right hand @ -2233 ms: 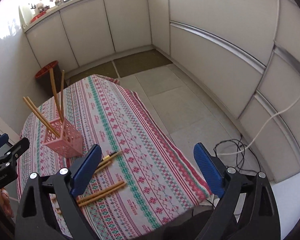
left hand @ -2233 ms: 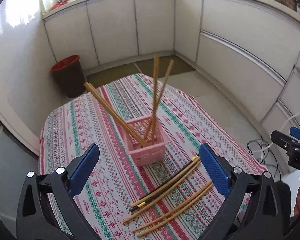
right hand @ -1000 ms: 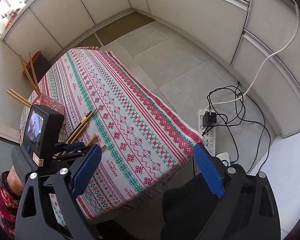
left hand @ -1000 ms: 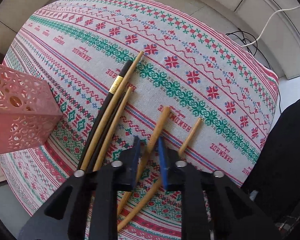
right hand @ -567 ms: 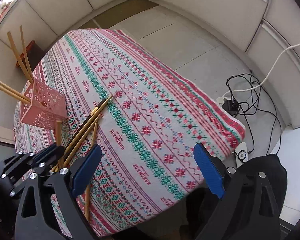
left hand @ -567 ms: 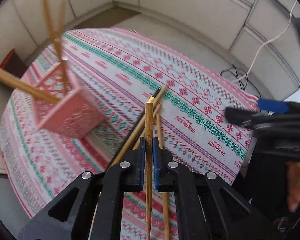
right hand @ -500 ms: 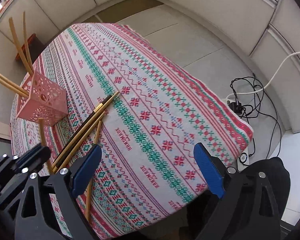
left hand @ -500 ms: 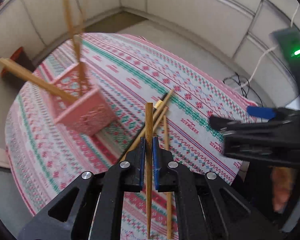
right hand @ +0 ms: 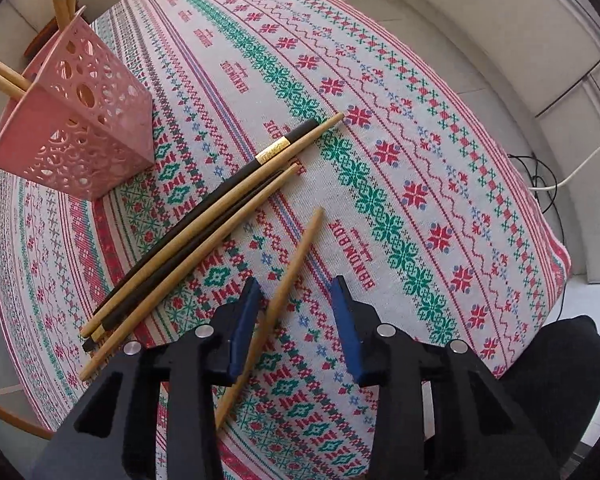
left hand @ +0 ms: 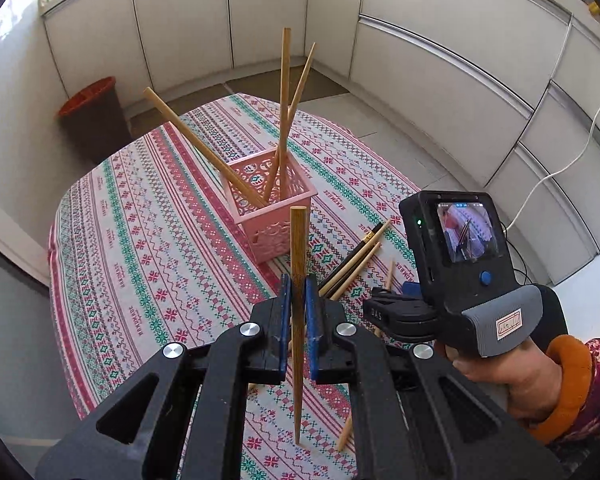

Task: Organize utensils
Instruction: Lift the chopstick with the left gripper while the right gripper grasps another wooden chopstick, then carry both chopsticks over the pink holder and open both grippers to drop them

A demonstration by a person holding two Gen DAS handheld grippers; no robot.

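Note:
My left gripper point(left hand: 298, 312) is shut on a wooden chopstick point(left hand: 298, 264) and holds it upright above the patterned tablecloth point(left hand: 148, 216), in front of the pink perforated holder point(left hand: 270, 208), which has several wooden chopsticks point(left hand: 283, 104) standing in it. My right gripper point(right hand: 296, 312) is open, low over the cloth, its jaws on either side of a single wooden chopstick point(right hand: 296, 256) lying there. A bundle of black and wooden chopsticks point(right hand: 204, 224) lies to its left, next to the holder point(right hand: 76, 128). The right gripper's body point(left hand: 456, 264) shows in the left wrist view.
The table edge point(right hand: 556, 240) drops off close on the right, with cables point(right hand: 548, 184) on the tiled floor below. A red-rimmed bin point(left hand: 90, 116) stands by the cabinets beyond the table.
My left gripper closed on a chopstick on the cloth, lifted it and turned it upright towards the holder. My right gripper came down from high above to the remaining lone chopstick and narrowed its jaws.

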